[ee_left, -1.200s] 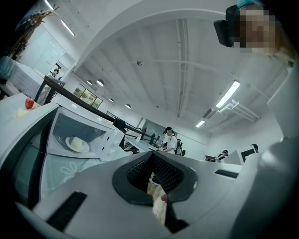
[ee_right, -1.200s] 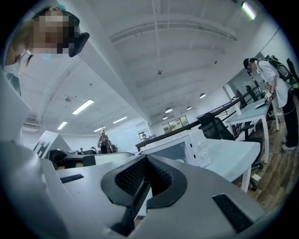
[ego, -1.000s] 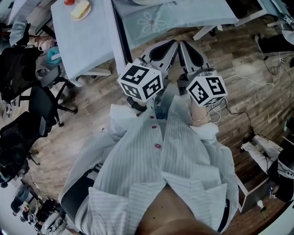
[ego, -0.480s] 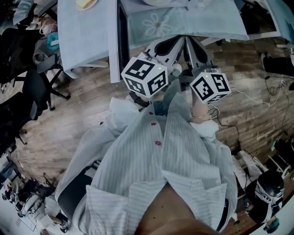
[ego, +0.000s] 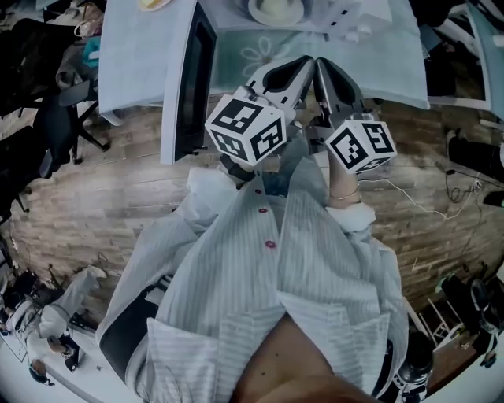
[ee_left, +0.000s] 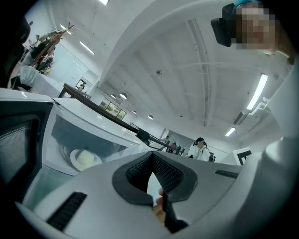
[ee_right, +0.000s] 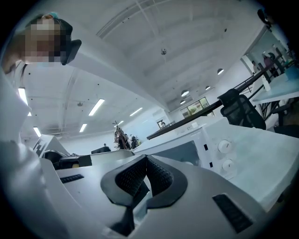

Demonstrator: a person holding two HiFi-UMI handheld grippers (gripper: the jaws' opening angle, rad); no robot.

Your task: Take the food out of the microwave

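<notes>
Progress stood at the very start: the microwave [ee_left: 100,133] had its door [ego: 191,83] swung wide to the left, yet the food [ee_left: 87,159], a pale lump, still lay on its plate [ee_left: 73,161] inside the cavity, untouched. From the head view the plate [ego: 253,12] showed at the top edge, beyond the patterned table [ego: 260,43], well apart from both tools. The left gripper [ee_left: 152,172] had its ribbed pads pressed together with nothing between them, and the right gripper [ee_right: 145,176] was likewise closed and empty. Both pointed level toward the oven, side by side, tips nearly meeting over the near part of the table. The right gripper view caught the two knobs [ee_right: 224,146] on the control panel. Whether the plate sat on a turntable could not be told, the cavity being dim. What remained was, by my judgement, everything: spread a claw, reach in, pinch the plate rim, draw it out level and set it down
</notes>
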